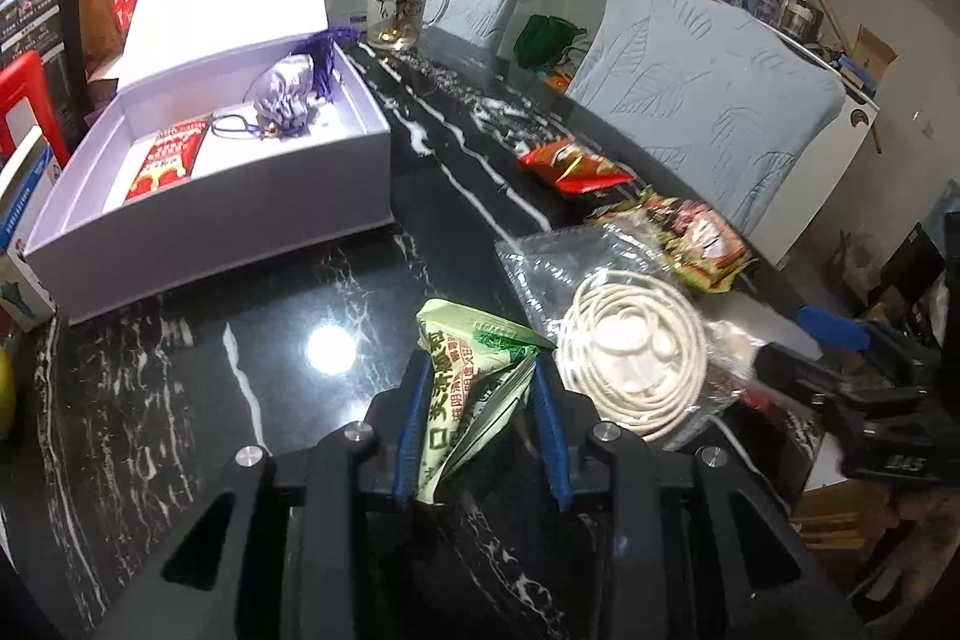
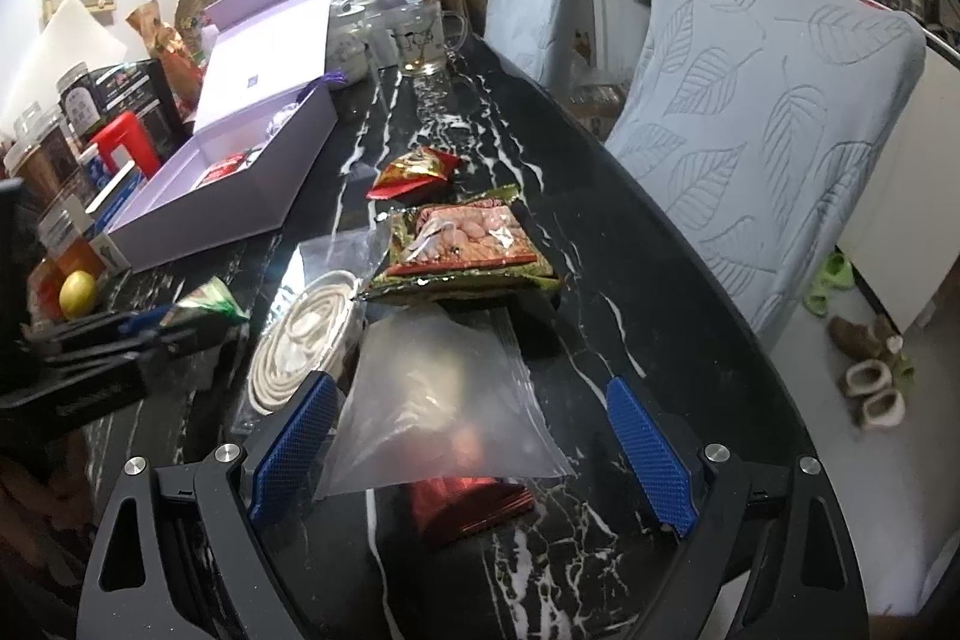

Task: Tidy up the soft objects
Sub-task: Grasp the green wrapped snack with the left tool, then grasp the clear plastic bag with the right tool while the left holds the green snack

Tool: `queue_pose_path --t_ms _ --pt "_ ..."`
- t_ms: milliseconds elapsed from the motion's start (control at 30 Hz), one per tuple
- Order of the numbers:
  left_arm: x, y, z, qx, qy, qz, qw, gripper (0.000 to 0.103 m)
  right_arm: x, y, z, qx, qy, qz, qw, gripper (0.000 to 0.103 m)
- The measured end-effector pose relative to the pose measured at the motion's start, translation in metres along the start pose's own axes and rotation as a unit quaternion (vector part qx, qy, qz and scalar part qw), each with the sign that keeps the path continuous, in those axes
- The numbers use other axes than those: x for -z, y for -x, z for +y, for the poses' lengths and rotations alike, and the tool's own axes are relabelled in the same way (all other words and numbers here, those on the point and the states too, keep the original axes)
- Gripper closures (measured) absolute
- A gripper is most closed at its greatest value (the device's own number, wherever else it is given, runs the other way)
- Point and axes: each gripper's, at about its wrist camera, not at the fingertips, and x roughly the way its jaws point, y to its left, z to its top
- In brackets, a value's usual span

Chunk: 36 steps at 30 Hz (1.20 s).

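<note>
Green snack packet [image 1: 474,388] — clamped crumpled between the pads of your left gripper [image 1: 480,370], raised over the black marble table [image 1: 240,400], presumably bound for the open lilac gift box [image 1: 240,196], which already holds a red packet [image 1: 171,157] and a purple pouch [image 1: 285,97]. Your right gripper [image 2: 474,436] stands wide apart, empty — straddling a clear zip bag [image 2: 444,412].
</note>
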Motion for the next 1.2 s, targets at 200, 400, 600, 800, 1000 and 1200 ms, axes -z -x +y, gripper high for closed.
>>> queue_pose_path --t_ms 200,400,600,800,1000,1200 --pt "-0.003 0.014 -0.002 0.002 -0.001 -0.015 0.9999 0.070 -0.003 -0.012 0.003 -0.014 -0.003 0.014 1.000 0.013" --pt "-0.001 0.016 -0.001 -0.001 0.001 -0.016 0.9999 0.070 -0.003 -0.026 0.008 -0.014 0.003 0.029 0.999 0.033" --pt "0.001 0.016 0.000 -0.002 0.006 -0.015 0.9999 0.070 0.001 -0.024 0.010 -0.016 0.009 0.019 1.000 0.056" --pt "0.004 0.022 0.000 -0.001 0.009 -0.019 0.9998 0.070 0.004 -0.011 0.005 -0.019 -0.002 -0.006 1.000 0.062" --pt "0.007 0.032 -0.005 0.004 0.006 -0.027 0.9996 0.070 0.007 0.007 0.007 -0.021 0.003 -0.025 0.999 0.063" --pt "0.012 0.051 -0.010 0.003 0.002 -0.042 0.9991 0.070 0.015 0.024 0.016 -0.033 0.015 -0.031 0.999 0.063"
